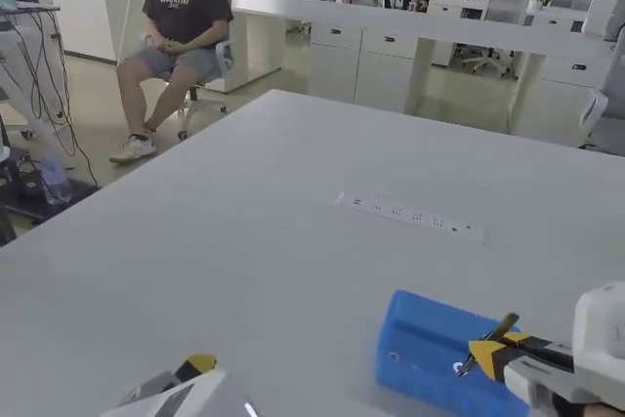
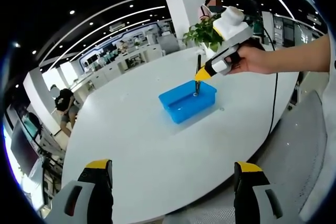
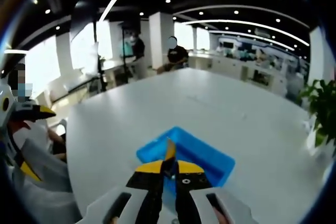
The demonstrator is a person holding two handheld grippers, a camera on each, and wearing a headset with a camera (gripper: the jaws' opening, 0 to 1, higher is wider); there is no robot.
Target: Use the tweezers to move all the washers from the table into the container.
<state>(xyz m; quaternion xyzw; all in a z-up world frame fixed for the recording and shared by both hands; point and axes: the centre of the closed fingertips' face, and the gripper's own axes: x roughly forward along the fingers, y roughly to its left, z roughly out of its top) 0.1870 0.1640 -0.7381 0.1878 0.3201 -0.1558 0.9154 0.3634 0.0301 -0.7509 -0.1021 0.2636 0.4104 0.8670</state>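
A blue container (image 1: 430, 349) stands on the white table (image 1: 244, 241) near its front right. My right gripper (image 1: 488, 351) is shut on thin tweezers (image 1: 496, 330), whose tips hang just over the container's right part with a small shiny bit at them; I cannot tell whether it is a washer. The left gripper view shows the same: a hand holds the right gripper (image 2: 202, 75), tweezers (image 2: 198, 66) pointing down into the container (image 2: 188, 99). My left gripper (image 2: 170, 182) is open and empty, low and left of the container (image 3: 189, 156); it is also at the bottom left (image 1: 186, 378).
A white power strip (image 1: 410, 214) lies beyond the container. A person (image 1: 176, 36) sits on a chair past the table's far left edge. A potted plant (image 2: 205, 32) stands behind the right gripper, and a black cable (image 2: 273, 108) crosses the table near it.
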